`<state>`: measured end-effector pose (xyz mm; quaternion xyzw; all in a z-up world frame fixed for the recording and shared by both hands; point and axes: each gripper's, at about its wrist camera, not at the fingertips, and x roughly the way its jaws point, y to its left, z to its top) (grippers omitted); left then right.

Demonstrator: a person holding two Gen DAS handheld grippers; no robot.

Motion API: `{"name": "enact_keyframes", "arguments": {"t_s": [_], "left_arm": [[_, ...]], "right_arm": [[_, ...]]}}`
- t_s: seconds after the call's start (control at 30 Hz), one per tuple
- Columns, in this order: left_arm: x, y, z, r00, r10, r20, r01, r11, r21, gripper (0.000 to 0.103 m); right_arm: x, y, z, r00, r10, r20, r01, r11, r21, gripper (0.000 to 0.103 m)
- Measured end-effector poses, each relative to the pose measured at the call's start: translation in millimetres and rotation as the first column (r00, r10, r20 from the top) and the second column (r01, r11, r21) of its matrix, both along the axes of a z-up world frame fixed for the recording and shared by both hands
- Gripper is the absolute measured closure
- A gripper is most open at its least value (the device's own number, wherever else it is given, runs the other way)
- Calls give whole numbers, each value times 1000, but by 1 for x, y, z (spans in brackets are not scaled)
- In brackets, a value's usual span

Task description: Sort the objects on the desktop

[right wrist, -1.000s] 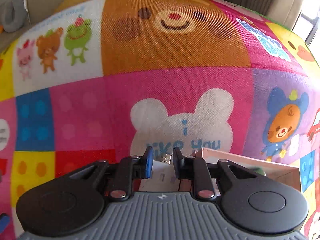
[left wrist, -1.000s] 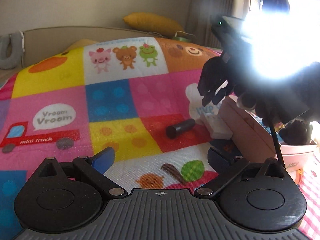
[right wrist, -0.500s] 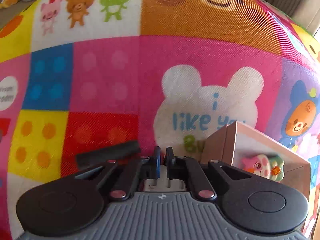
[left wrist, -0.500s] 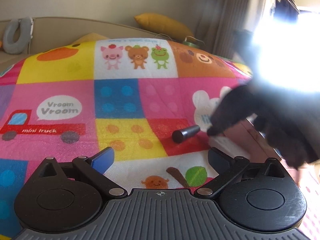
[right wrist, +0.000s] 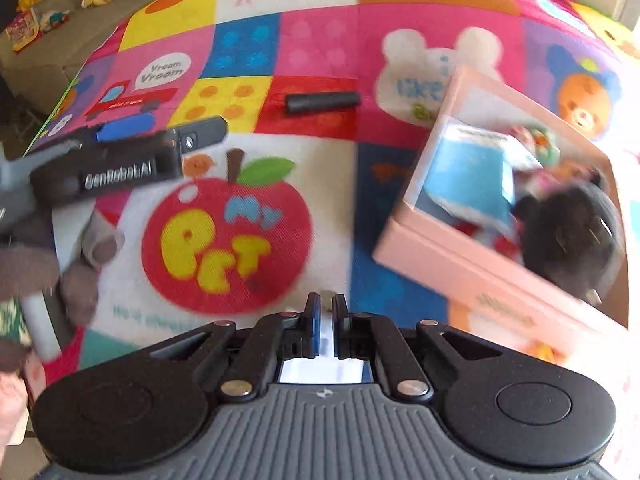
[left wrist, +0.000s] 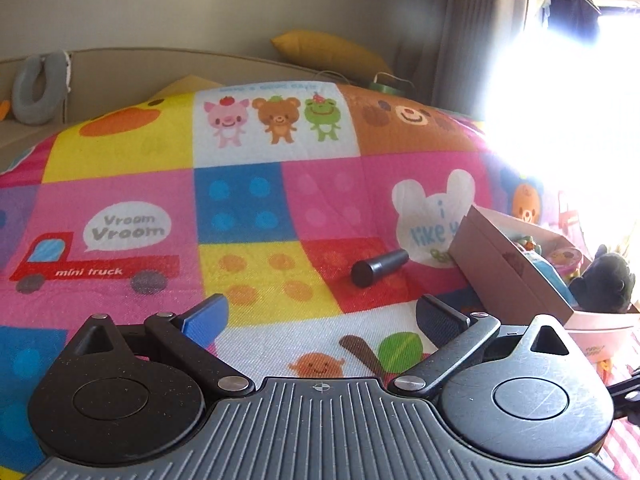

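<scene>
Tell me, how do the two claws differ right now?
The left claw is spread wide open with nothing between its fingers, while the right claw is nearly closed on a small white object. The left points toward the black cylinder on the mat; the right hangs above the mat beside the pink box. Both share the same black build with blue pads.

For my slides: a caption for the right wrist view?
Right claw shut on a small white item, raised beside the pink box.
</scene>
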<state>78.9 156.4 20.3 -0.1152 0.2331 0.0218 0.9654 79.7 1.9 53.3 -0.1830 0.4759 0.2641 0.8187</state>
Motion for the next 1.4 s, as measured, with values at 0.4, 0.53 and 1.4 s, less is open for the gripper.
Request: {"name": "enact_keyframes", "arguments": {"t_s": [0.4, 0.53, 1.4], "left_arm": [[70, -53, 5, 988, -137, -68, 152, 938, 313, 30], [101, -64, -5, 982, -129, -135, 168, 923, 345, 35], [-62, -104, 3, 932, -293, -215, 328, 933, 151, 79]], "right_arm": [[-41, -126, -14, 910, -290, 296, 233, 949, 213, 26], [-39, -143, -34, 919, -333, 210, 261, 914, 310, 16], [-74, -60, -49, 972, -5, 237, -50, 973, 225, 44]]}}
